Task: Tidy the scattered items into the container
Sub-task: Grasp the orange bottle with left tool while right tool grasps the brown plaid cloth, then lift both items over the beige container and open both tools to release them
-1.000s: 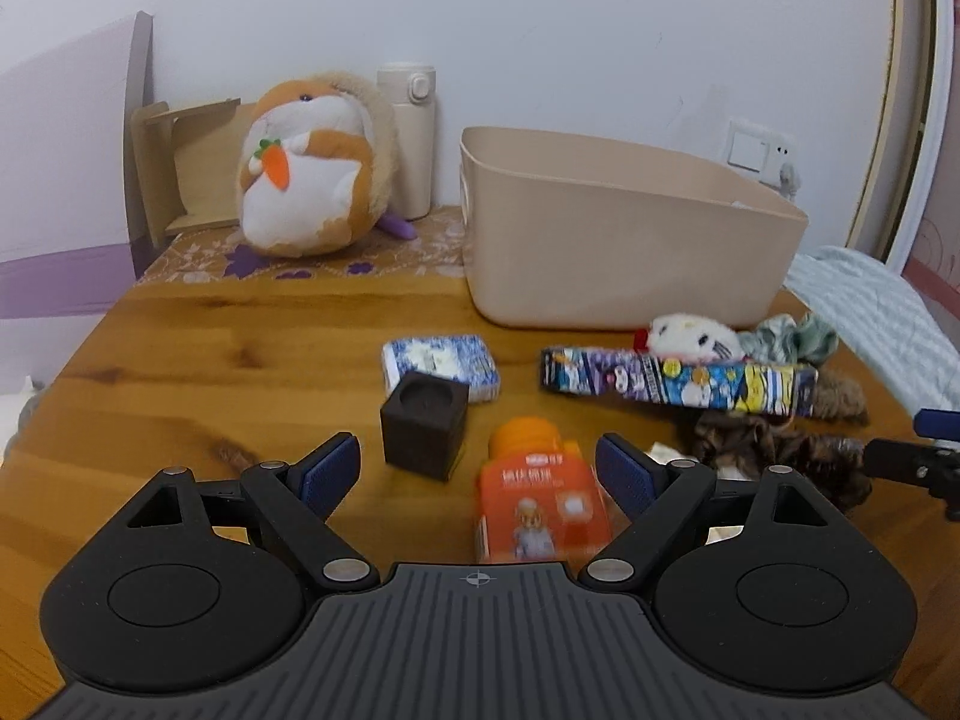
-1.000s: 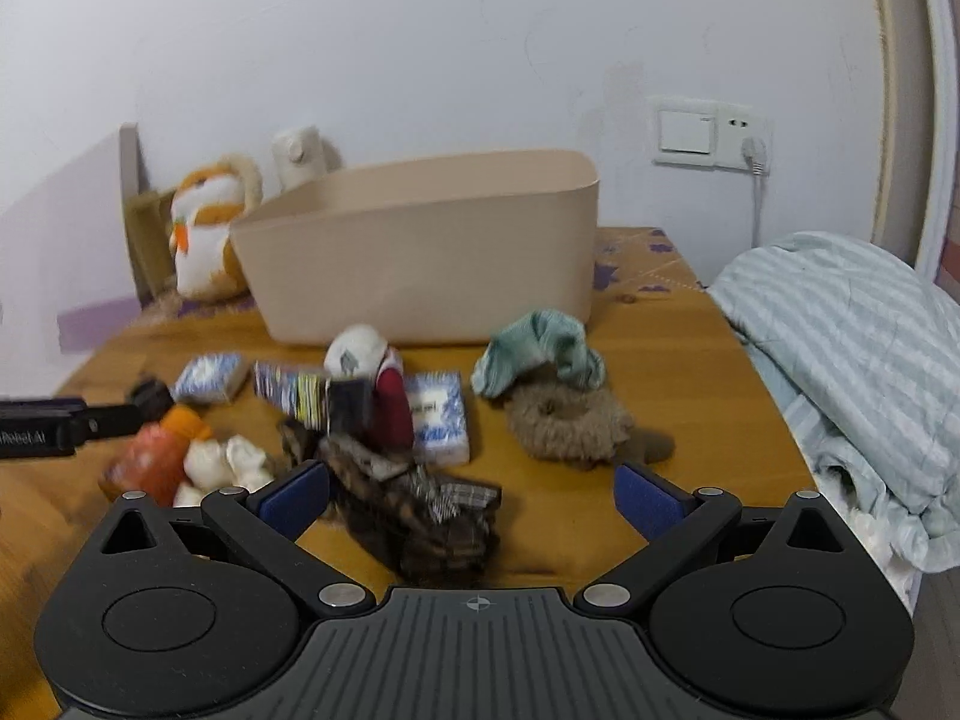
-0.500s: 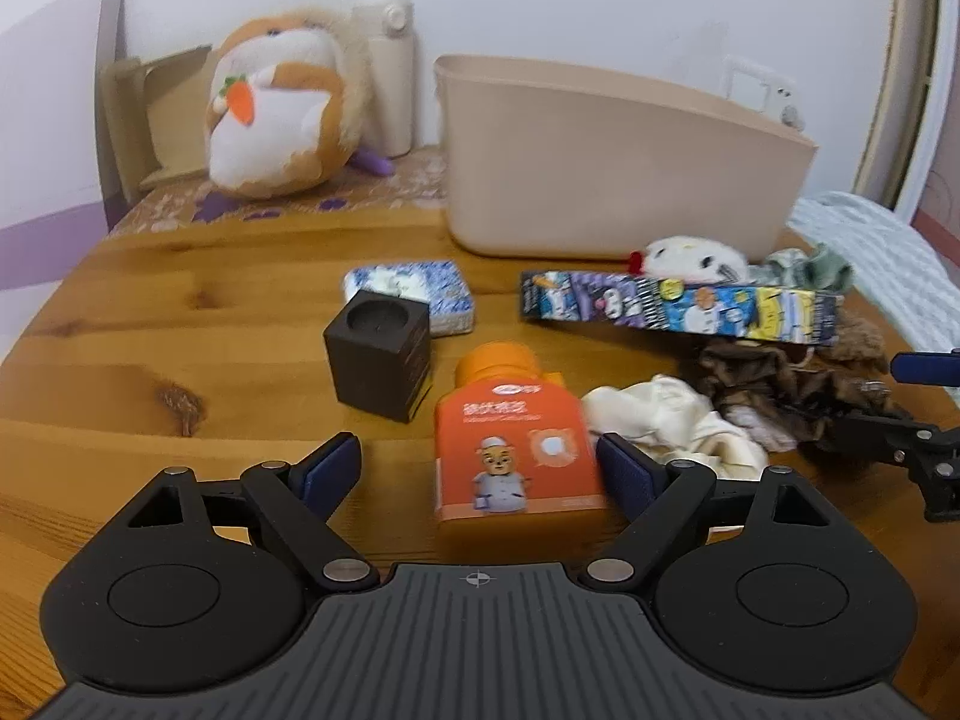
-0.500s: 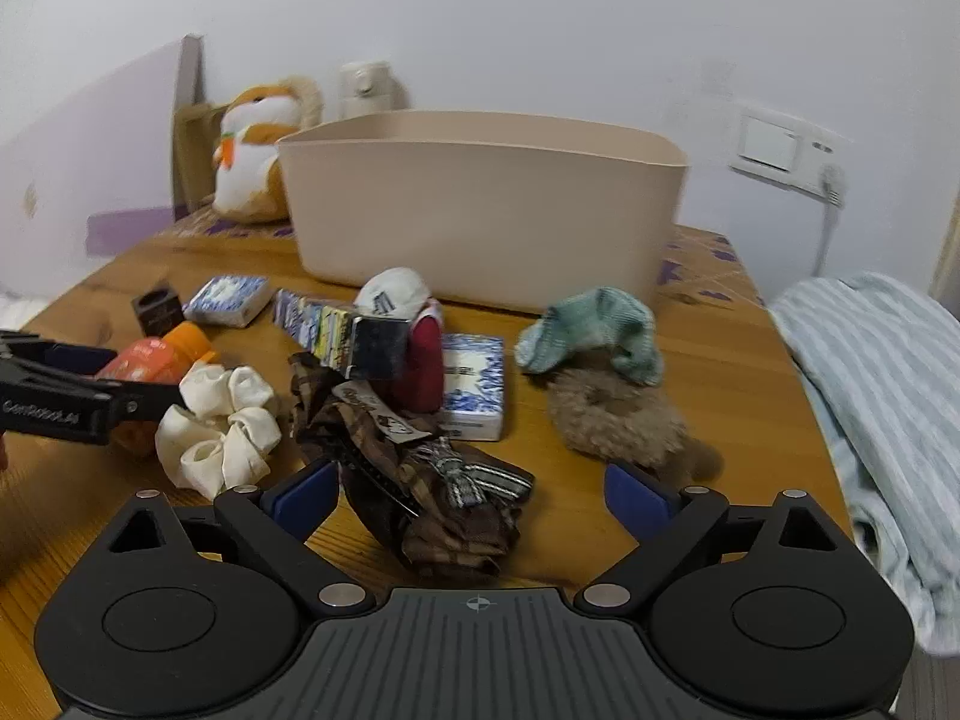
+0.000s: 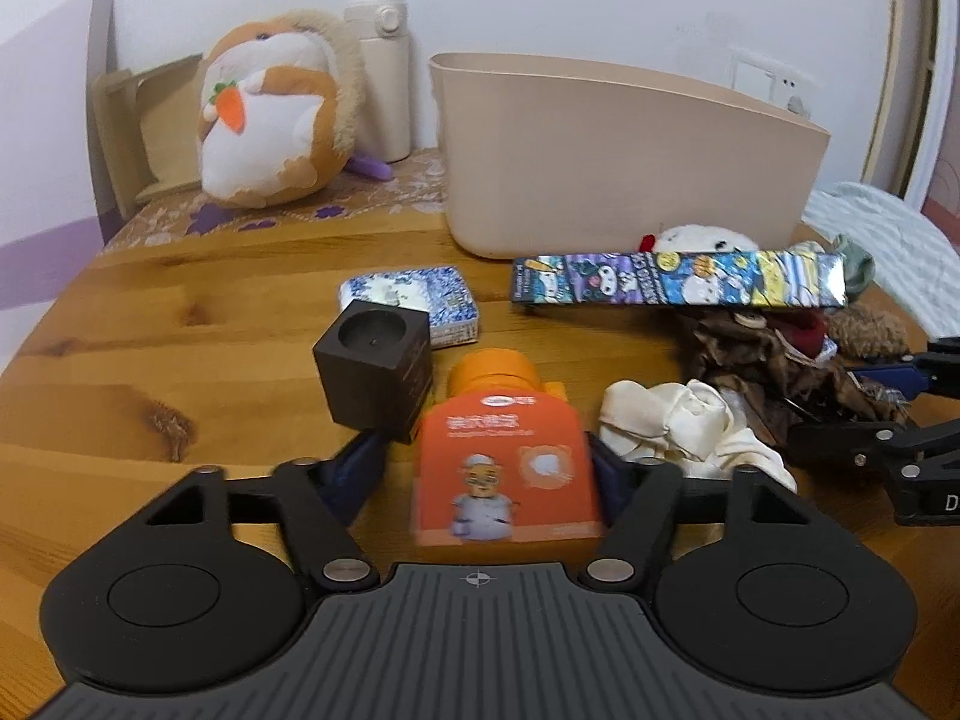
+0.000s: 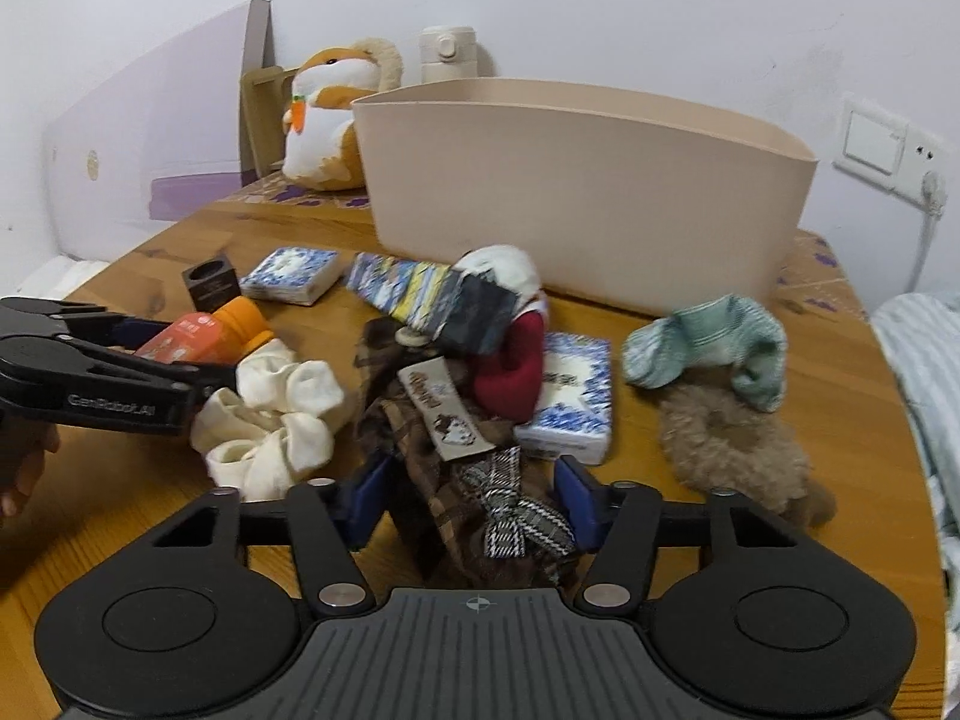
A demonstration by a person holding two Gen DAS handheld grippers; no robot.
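Note:
A beige container (image 5: 624, 156) stands at the back of the wooden table; it also shows in the right wrist view (image 6: 588, 180). My left gripper (image 5: 480, 468) is open around an orange bottle (image 5: 504, 450) lying on the table; its right pad is near the bottle, its left pad apart. My right gripper (image 6: 468, 495) is open around a brown plaid cloth item (image 6: 474, 480) with a checked bow. A white scrunchie (image 5: 684, 420) lies between the two.
A black cube (image 5: 375, 375), blue-white tissue packs (image 5: 414, 300) (image 6: 570, 396), a cartoon-printed box (image 5: 678, 282), a red-and-white plush (image 6: 510, 348), a green cloth (image 6: 708, 342) and a brown fuzzy item (image 6: 732, 450) lie scattered. A hamster plush (image 5: 276, 114) and a flask (image 5: 384, 78) stand at the back. Bedding (image 6: 924, 372) lies right.
Both grippers moved forward and down. The left one now straddles the orange bottle and the right one straddles the plaid cloth. Both jaws have narrowed.

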